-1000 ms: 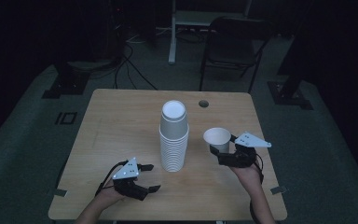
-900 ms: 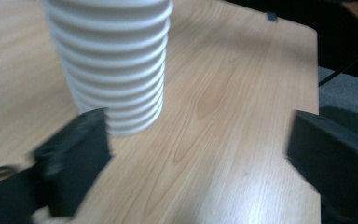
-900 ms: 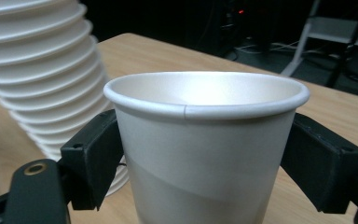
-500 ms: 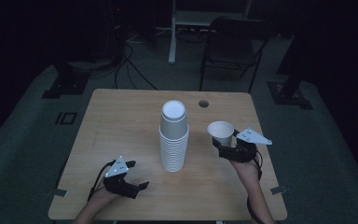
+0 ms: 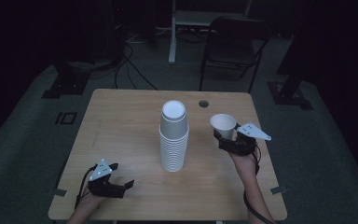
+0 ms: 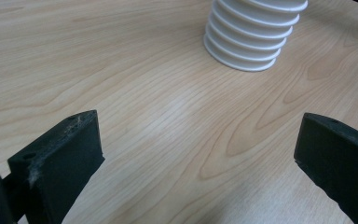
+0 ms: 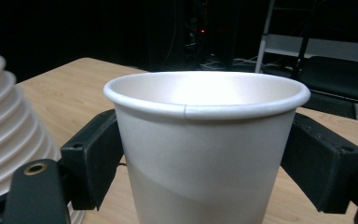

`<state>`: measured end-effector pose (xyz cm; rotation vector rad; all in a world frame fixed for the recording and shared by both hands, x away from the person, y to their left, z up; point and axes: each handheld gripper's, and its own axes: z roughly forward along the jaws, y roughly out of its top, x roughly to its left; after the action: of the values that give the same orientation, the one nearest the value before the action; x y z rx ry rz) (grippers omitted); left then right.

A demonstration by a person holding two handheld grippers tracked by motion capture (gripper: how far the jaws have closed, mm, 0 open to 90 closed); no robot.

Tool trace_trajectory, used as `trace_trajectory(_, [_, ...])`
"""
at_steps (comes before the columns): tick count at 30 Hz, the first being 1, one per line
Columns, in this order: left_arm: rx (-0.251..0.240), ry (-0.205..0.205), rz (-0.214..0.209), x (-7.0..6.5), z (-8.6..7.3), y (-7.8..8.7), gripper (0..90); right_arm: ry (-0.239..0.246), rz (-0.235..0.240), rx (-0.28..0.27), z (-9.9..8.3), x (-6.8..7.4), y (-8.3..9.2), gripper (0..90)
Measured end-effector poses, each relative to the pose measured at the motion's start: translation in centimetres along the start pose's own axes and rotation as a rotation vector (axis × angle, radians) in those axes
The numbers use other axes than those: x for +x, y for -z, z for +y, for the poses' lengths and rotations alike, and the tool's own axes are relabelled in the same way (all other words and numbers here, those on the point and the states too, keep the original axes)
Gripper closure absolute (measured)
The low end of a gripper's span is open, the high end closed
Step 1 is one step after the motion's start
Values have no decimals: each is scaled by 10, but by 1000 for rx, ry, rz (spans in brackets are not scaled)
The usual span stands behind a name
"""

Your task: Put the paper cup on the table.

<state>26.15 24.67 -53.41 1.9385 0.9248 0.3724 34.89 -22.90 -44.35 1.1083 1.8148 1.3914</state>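
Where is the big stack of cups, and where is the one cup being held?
stack of cups (image 5: pixel 174 140), high view, on the stack's ribbed side.
single cup (image 7: pixel 205 154), right gripper view, on its front wall between the tongs.

A dim recording lab or studio is indicated. A light wooden table is set on grey carpet, lit from above while the surroundings are left dark. Behind the table a black folding chair is seen, with loose cables and black stand bases beside it.
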Motion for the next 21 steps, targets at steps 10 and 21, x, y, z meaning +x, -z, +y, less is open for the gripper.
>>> trace_trajectory(10, [-19,44,11,5,-9,5,11,-21,-93,-15,-5,-10,-23,172])
trace_trajectory(21, [-22,51,1,5,-11,4,11,-34,-167,3,-17,-20,-56,172])
